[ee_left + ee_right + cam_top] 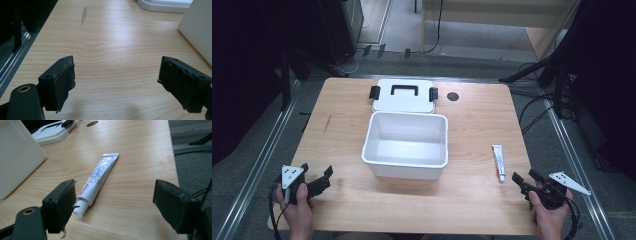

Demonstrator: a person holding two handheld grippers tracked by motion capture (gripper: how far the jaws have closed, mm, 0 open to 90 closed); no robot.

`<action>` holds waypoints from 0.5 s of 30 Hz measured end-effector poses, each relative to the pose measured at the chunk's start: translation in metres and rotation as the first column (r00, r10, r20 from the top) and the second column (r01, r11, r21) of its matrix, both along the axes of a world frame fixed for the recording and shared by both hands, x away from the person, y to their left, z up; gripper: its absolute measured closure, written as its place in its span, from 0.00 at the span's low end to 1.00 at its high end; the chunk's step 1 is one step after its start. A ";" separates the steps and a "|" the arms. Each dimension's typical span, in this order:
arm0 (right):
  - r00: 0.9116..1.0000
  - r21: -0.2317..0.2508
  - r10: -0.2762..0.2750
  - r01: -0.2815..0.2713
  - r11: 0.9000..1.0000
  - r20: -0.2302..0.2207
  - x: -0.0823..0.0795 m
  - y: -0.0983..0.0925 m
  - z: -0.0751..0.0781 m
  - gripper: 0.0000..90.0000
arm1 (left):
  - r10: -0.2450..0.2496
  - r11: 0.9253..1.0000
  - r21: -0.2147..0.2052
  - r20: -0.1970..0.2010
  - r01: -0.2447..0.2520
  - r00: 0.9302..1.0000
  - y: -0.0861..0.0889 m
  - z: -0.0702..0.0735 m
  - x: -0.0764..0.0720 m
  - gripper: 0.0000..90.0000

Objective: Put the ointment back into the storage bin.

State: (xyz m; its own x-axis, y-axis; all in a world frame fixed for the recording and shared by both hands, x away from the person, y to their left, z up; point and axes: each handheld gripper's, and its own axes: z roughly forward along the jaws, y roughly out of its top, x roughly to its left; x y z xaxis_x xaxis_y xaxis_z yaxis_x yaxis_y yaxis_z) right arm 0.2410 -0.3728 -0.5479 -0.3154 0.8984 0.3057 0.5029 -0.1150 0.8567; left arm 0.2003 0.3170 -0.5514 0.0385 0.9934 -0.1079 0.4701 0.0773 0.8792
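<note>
An open white plastic box (406, 144) stands in the middle of the wooden table, and its lid (403, 95) with a black handle and two black clips lies flat just behind it. A white tube with a white cap (498, 162) lies to the right of the box; in the right gripper view the tube (98, 176) sits just ahead of the jaws, cap end nearest. My right gripper (526, 181) is open at the table's front right, a little short of the tube. My left gripper (317, 175) is open at the front left with bare wood between its jaws.
A dark round hole (453, 96) marks the table top behind the box on the right. A metal rail (259, 165) runs along the table's left side and another (577, 160) along its right. Black stands and cables (537, 107) lie on the floor beyond.
</note>
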 end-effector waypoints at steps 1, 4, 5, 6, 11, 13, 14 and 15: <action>1.000 -0.002 -0.001 0.001 1.000 -0.004 0.000 0.000 0.000 0.22 | 0.000 1.000 -0.001 0.000 0.000 1.000 0.000 0.000 0.000 0.16; 1.000 -0.017 -0.020 0.020 1.000 -0.003 0.000 0.001 0.000 0.24 | 0.002 1.000 -0.001 0.001 -0.002 1.000 0.000 0.000 0.000 0.16; 0.999 -0.030 -0.038 0.038 0.999 0.004 -0.001 0.002 0.001 0.26 | 0.001 1.000 0.000 0.000 -0.001 1.000 0.000 0.000 0.000 0.16; 0.999 -0.030 -0.038 0.038 0.999 0.004 -0.001 0.002 0.001 0.26 | 0.002 1.000 -0.002 0.002 -0.002 1.000 0.000 0.000 0.000 0.16; 0.996 -0.068 -0.081 0.078 0.995 -0.041 0.002 0.005 0.006 0.28 | 0.004 1.000 -0.008 -0.001 -0.004 1.000 0.000 0.000 0.000 0.16; 0.994 -0.109 -0.085 0.078 0.991 -0.067 0.004 0.009 0.010 0.28 | 0.005 1.000 -0.008 0.000 -0.005 1.000 0.000 0.000 0.000 0.16; 0.994 -0.109 -0.085 0.078 0.991 -0.067 0.004 0.009 0.010 0.28 | 0.004 1.000 -0.007 -0.001 -0.005 1.000 0.000 0.000 0.000 0.16; 0.993 -0.130 -0.088 0.077 0.989 -0.079 0.004 0.010 0.012 0.28 | 0.005 1.000 -0.007 -0.002 -0.005 1.000 0.000 0.000 0.000 0.16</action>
